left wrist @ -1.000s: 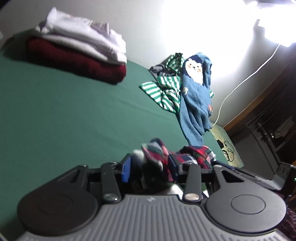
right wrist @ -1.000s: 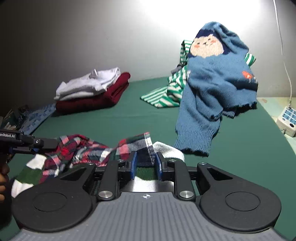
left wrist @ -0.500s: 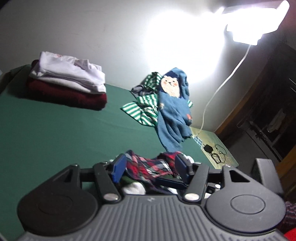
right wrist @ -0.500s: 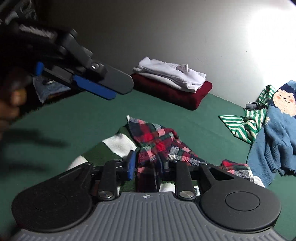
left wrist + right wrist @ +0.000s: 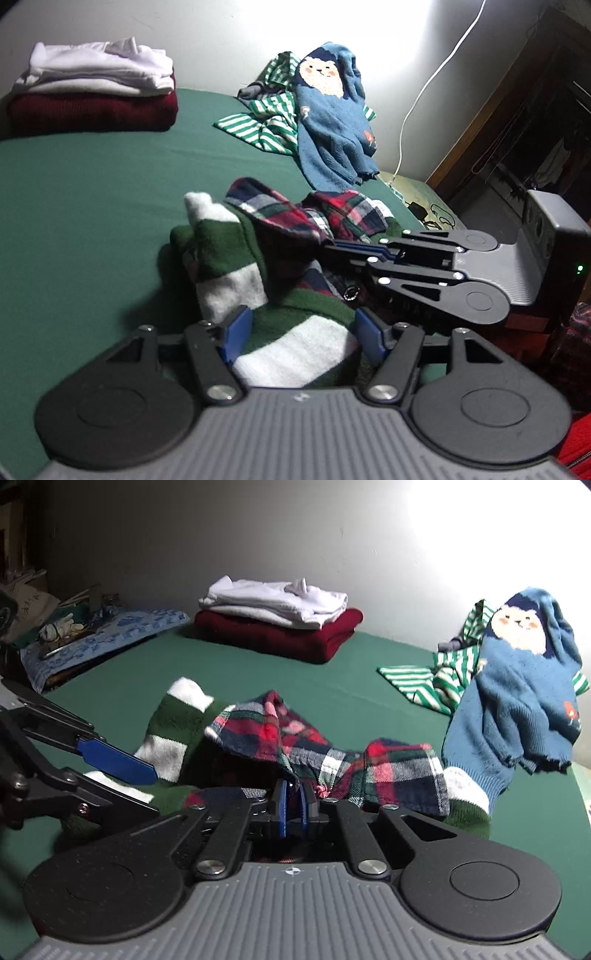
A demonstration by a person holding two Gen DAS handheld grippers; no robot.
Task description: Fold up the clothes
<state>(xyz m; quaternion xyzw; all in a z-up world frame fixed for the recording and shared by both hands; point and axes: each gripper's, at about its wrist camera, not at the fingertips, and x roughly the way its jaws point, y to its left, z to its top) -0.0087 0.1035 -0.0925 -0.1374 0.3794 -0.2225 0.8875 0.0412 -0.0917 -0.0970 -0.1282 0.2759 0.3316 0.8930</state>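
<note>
A: What do we have under us?

B: A green and white striped sweater (image 5: 236, 258) with a plaid shirt (image 5: 332, 760) heaped on top of it, lying on the green bench (image 5: 92, 192). We take the sweater as our landmark.

A: And our left gripper (image 5: 303, 336)?

B: Its blue fingers (image 5: 236, 332) stand fairly wide on either side of a striped fold of the sweater, and they are opening. We see a little space at the right finger, so we do not call it a grip.

A: The right gripper (image 5: 291, 808)?

B: Its fingers are narrow and closing, pinched on an edge of the plaid shirt, just right of the sweater's raised sleeve.

A: What lies beyond the sweater?

B: Far behind it, a folded stack: white clothes (image 5: 277, 598) on a dark red garment (image 5: 280, 635). Behind and to the right of the sweater, a blue jumper (image 5: 517, 686) with an animal face is draped over a green striped top (image 5: 436, 679).
</note>
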